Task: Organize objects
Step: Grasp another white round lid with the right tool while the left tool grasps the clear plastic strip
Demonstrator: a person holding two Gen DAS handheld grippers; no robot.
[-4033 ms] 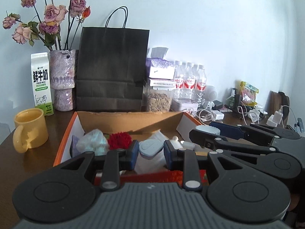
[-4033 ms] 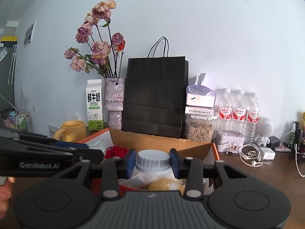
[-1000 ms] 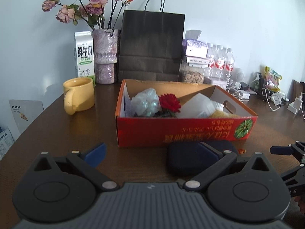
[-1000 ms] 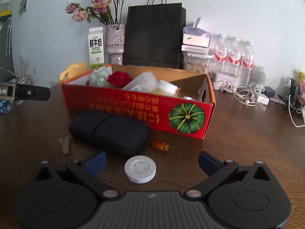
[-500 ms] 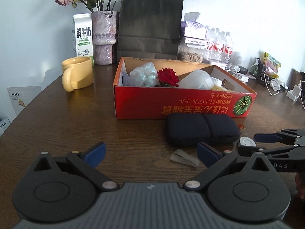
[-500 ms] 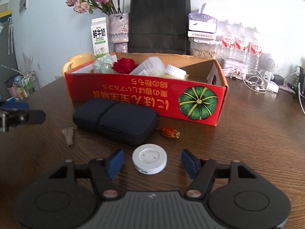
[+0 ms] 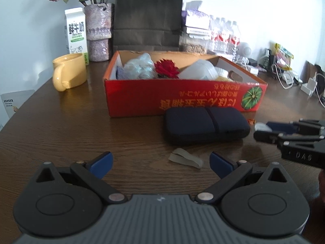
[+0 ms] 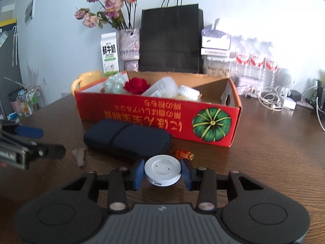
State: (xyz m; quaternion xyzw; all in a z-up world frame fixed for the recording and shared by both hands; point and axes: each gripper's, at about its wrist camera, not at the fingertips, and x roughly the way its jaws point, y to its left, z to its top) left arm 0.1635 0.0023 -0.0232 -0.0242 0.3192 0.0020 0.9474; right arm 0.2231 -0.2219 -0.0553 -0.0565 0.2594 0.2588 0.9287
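Observation:
My right gripper [image 8: 162, 172] is shut on a white round puck [image 8: 163, 172], held just above the table; the gripper also shows in the left wrist view [image 7: 264, 131]. My left gripper [image 7: 160, 162] is open and empty, low over the table, with a small grey strip [image 7: 185, 159] between its fingertips. A red cardboard box [image 7: 182, 99] holds a red flower [image 7: 166, 69], a crumpled bag, a clear jar and a white lid [image 8: 187, 91]. A dark blue zip case [image 7: 205, 125] lies in front of the box. An orange wrapped sweet [image 8: 182, 154] lies just beyond the puck.
A yellow mug [image 7: 69, 74], a milk carton [image 7: 76, 33], a vase of dried roses [image 7: 98, 31] and a black paper bag [image 7: 148, 14] stand behind the box. Water bottles [image 8: 256, 60], chargers and cables [image 8: 272, 101] crowd the back right.
My right gripper has closed on the white puck and lifted it slightly. My left gripper has dropped lower and nearer the grey strip, still open.

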